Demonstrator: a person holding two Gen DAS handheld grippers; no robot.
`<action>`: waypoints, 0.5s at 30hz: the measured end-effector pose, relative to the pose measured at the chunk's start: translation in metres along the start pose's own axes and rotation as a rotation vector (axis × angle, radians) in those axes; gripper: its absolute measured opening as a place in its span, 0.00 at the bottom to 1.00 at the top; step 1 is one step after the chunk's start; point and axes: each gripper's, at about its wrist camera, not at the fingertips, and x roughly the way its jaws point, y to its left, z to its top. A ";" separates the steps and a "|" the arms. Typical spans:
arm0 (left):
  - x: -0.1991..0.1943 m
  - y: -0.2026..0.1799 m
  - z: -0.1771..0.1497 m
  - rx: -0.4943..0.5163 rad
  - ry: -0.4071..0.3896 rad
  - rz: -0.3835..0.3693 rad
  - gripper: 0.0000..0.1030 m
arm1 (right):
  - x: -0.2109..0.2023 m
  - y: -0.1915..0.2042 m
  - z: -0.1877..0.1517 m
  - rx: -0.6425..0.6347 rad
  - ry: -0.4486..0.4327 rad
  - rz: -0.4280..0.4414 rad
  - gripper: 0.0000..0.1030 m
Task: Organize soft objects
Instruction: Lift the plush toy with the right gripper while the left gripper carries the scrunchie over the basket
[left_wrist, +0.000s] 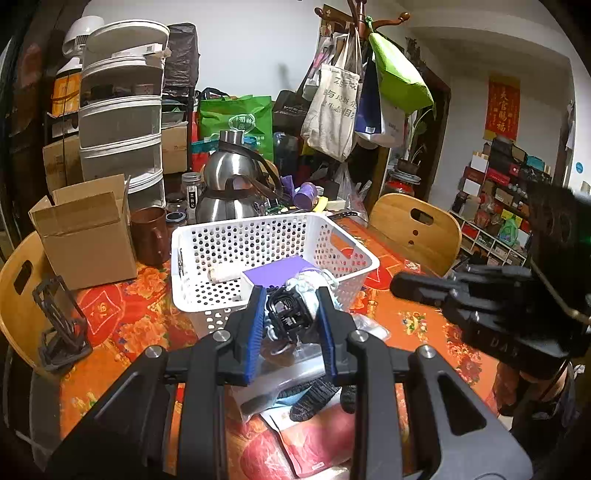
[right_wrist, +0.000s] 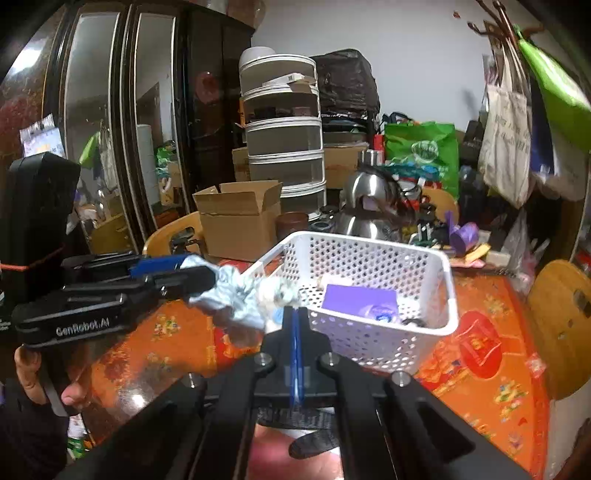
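While the left gripper (left_wrist: 291, 295) hangs above the table (left_wrist: 417, 317), its two blue-padded jaws stand narrow and press on a bundle of soft things. In the left wrist view this bundle shows a pale blue-white cloth (left_wrist: 308, 291) near the fingertips and a black tangled thing (left_wrist: 284, 314) further back between the pads – I cannot tell what the black thing is. In the right wrist view the same cloth (right_wrist: 236, 299) sticks out of the left gripper (right_wrist: 199, 275) as a crumpled, light blue lump with a fluffy whitish end, in the air just beside the near corner of the white basket (right_wrist: 448, 295).

The right gripper (right_wrist: 295, 314) has its jaws pressed fully together, with only the thin blue line of the pads between them, and nothing is held there. It points toward the near wall of the basket.

The white basket (left_wrist: 364, 258) has holes in its walls and stands on the orange and red flowered table. Inside it lie a purple flat box (left_wrist: 275, 273) and a small pale roll (left_wrist: 225, 273). Under the left gripper, on the table, lie a dark knitted sock (left_wrist: 314, 400) and a clear plastic bag (left_wrist: 280, 373).

Behind the basket stand a steel kettle (left_wrist: 231, 184), a brown mug (left_wrist: 149, 234) and an open cardboard box (left_wrist: 86, 236) – all well apart from both grippers. A person's hand (right_wrist: 48, 384) shows at the lower left of the right wrist view, under the left gripper's body.
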 end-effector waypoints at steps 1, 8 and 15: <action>0.003 0.000 0.003 0.002 0.001 0.003 0.24 | 0.003 -0.001 -0.002 0.001 0.014 0.010 0.00; 0.008 -0.002 0.003 0.007 0.004 0.005 0.24 | 0.018 0.013 -0.025 -0.068 0.051 -0.029 0.41; 0.012 -0.015 -0.009 0.048 0.030 -0.003 0.24 | 0.041 0.019 -0.038 -0.089 0.101 -0.059 0.43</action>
